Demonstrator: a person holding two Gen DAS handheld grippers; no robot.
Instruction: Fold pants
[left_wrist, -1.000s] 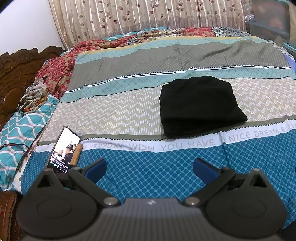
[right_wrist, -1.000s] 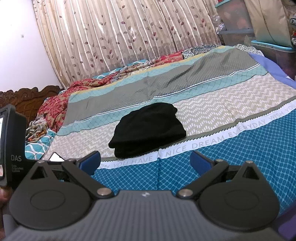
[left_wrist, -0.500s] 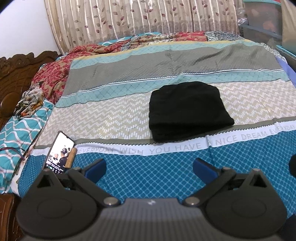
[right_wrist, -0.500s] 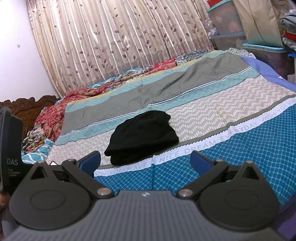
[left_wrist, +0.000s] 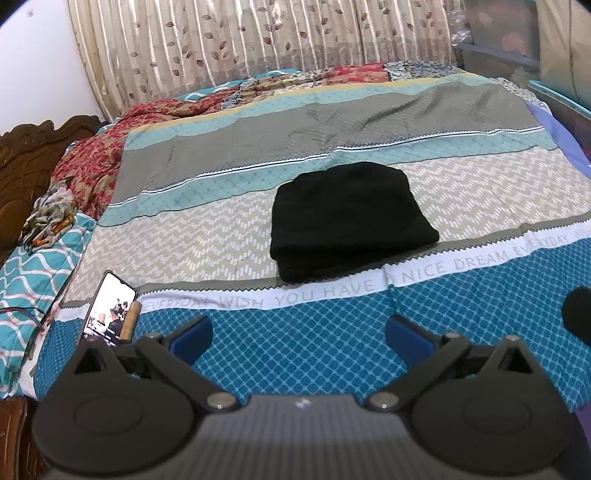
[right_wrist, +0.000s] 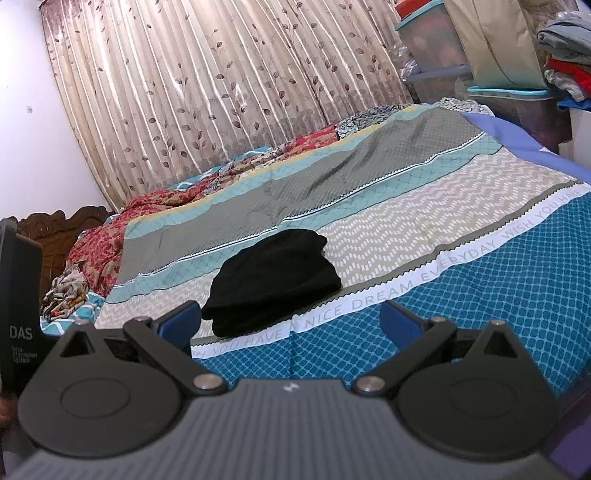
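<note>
The black pants (left_wrist: 347, 218) lie folded into a compact rectangle on the patterned bedspread (left_wrist: 229, 236), just beyond its white lettered band. In the right wrist view the same folded pants (right_wrist: 273, 280) sit left of centre on the bed. My left gripper (left_wrist: 298, 334) hangs open over the blue part of the spread, well short of the pants, with nothing between its blue pads. My right gripper (right_wrist: 290, 319) is open too, held back from the pants near the bed's front edge. Neither gripper touches the cloth.
A lit phone (left_wrist: 109, 308) lies at the bed's front left with a small wooden stick beside it. A carved wooden headboard (left_wrist: 33, 155) and crumpled cloth (left_wrist: 51, 214) are at the left. Plastic storage boxes (right_wrist: 432, 59) and stacked clothes (right_wrist: 565, 62) stand beyond the right side. Curtains (right_wrist: 229, 92) hang behind.
Both grippers have drawn back and tilted upward, so the folded pants look smaller and lower in view. The pants themselves have not moved. Both grippers stay open.
</note>
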